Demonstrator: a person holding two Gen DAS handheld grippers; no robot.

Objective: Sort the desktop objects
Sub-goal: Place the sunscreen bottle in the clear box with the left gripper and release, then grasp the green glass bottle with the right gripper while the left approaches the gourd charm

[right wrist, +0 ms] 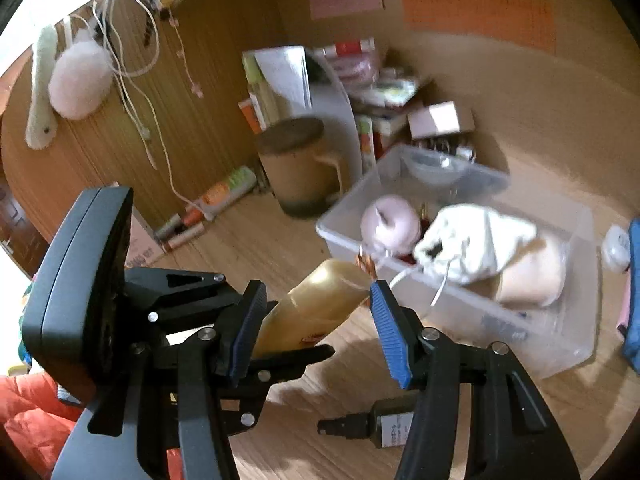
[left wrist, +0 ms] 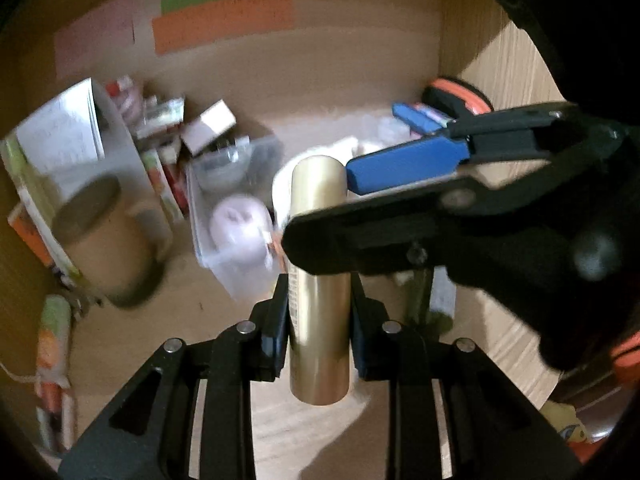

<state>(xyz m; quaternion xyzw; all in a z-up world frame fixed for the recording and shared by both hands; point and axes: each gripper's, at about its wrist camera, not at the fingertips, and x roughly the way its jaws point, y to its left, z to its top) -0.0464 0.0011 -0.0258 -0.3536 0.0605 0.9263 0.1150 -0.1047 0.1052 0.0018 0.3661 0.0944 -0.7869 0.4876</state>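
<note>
Beside the clear bin (right wrist: 576, 344), your left gripper (left wrist: 318, 344) clamps the gold bottle (left wrist: 320, 280), still unsorted; right gripper (right wrist: 316, 332) jaws parted, empty.

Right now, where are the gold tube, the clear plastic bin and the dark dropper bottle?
Gold metallic tube (left wrist: 318, 280): left wrist view, mid-body.
Clear plastic bin (right wrist: 516, 320): right wrist view, near wall.
Dark dropper bottle (right wrist: 394, 424): right wrist view, label.
</note>
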